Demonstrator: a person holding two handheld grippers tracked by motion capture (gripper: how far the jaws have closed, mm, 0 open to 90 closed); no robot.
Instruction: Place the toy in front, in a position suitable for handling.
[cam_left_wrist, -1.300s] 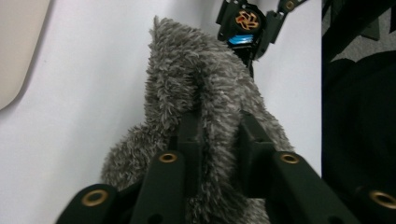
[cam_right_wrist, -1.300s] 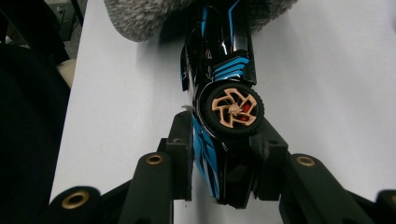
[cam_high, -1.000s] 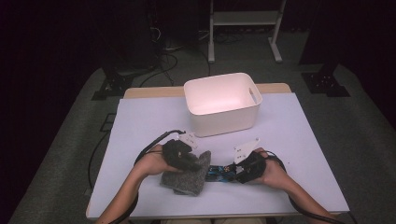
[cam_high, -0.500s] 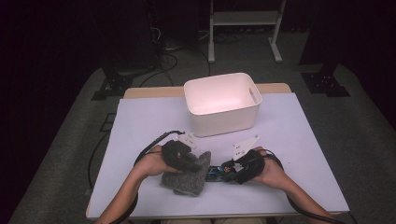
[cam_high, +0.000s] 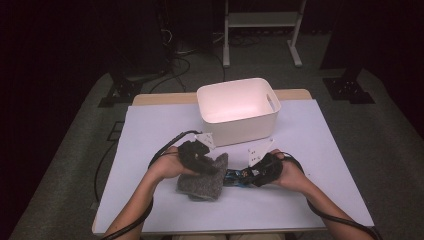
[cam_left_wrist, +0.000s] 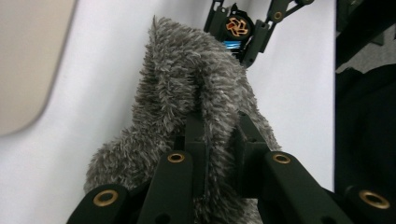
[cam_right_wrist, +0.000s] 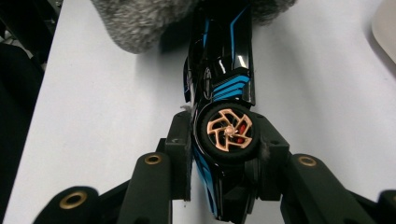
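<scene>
A grey fuzzy cloth (cam_high: 202, 183) lies bunched near the table's front edge. My left gripper (cam_high: 204, 162) is shut on a fold of the cloth (cam_left_wrist: 187, 88), which is pinched between its jaws (cam_left_wrist: 219, 144). Right of the cloth lies a black and blue toy car (cam_high: 235, 176) on its side, its nose reaching under the cloth's edge. My right gripper (cam_high: 256, 175) has just been closing its jaws, and they now press on the toy car (cam_right_wrist: 224, 60) at its copper-spoked wheel (cam_right_wrist: 229, 133), one pad on each side of my right gripper's (cam_right_wrist: 224, 149) gap.
A white plastic bin (cam_high: 220, 127) stands behind both hands at the middle of the pale table cover (cam_high: 150, 130). A cable trails from each gripper back along the forearms. A metal stand (cam_high: 260, 20) is on the floor beyond the table.
</scene>
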